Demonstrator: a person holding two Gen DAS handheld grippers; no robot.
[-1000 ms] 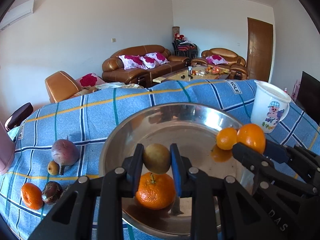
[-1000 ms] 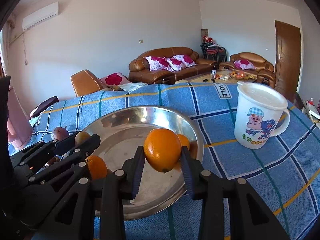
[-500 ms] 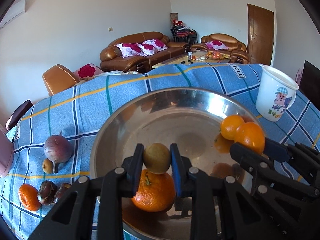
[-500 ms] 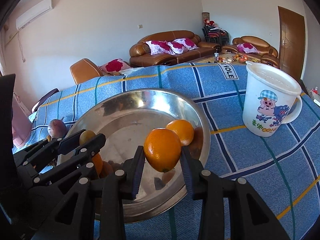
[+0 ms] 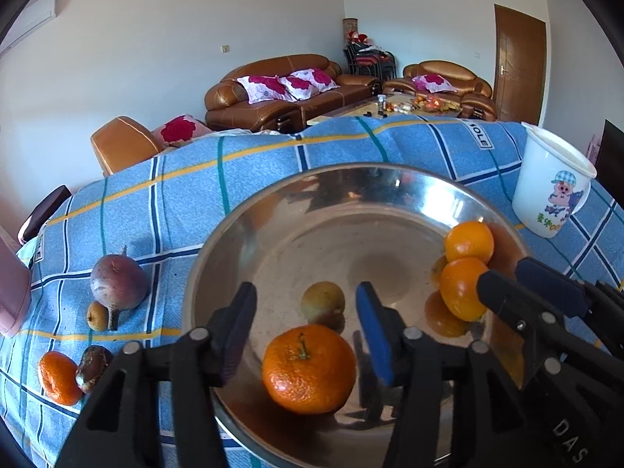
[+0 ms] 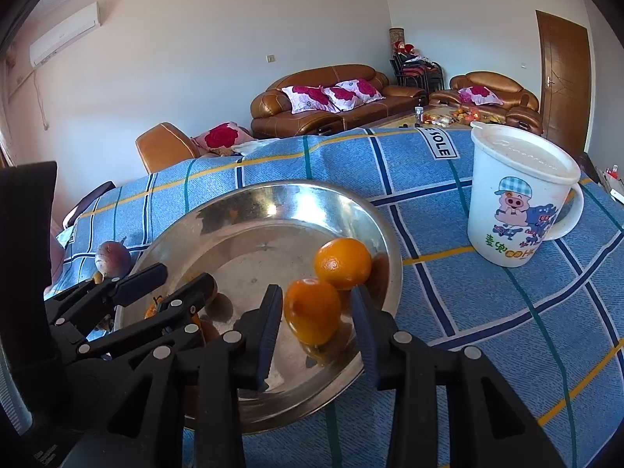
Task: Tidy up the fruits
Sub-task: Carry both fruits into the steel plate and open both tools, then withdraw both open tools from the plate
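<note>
A steel bowl [image 5: 351, 171] [image 6: 292, 185] stands on the blue checked cloth. My left gripper [image 5: 306, 290] hangs over its near side with its jaws opening. A small yellow-green fruit [image 5: 323, 304] lies on the bowl floor between the fingers, touched by neither, just behind a mandarin [image 5: 308, 368]. My right gripper [image 6: 316, 292] is shut on an orange [image 6: 312, 316] [image 5: 462, 288], low over the bowl's right side. A second orange [image 6: 343, 263] [image 5: 469, 241] rests in the bowl just beyond it.
Left of the bowl on the cloth lie a purple round fruit [image 5: 117, 282], a small yellow fruit [image 5: 96, 316], a mandarin [image 5: 56, 376] and a dark shrivelled fruit [image 5: 91, 362]. A white lidded cartoon mug [image 6: 518, 195] stands right of the bowl. Sofas fill the room behind.
The left jaws have spread apart and let go of the small yellow-green fruit, which now lies in the bowl. The right gripper has sunk closer to the bowl with its orange.
</note>
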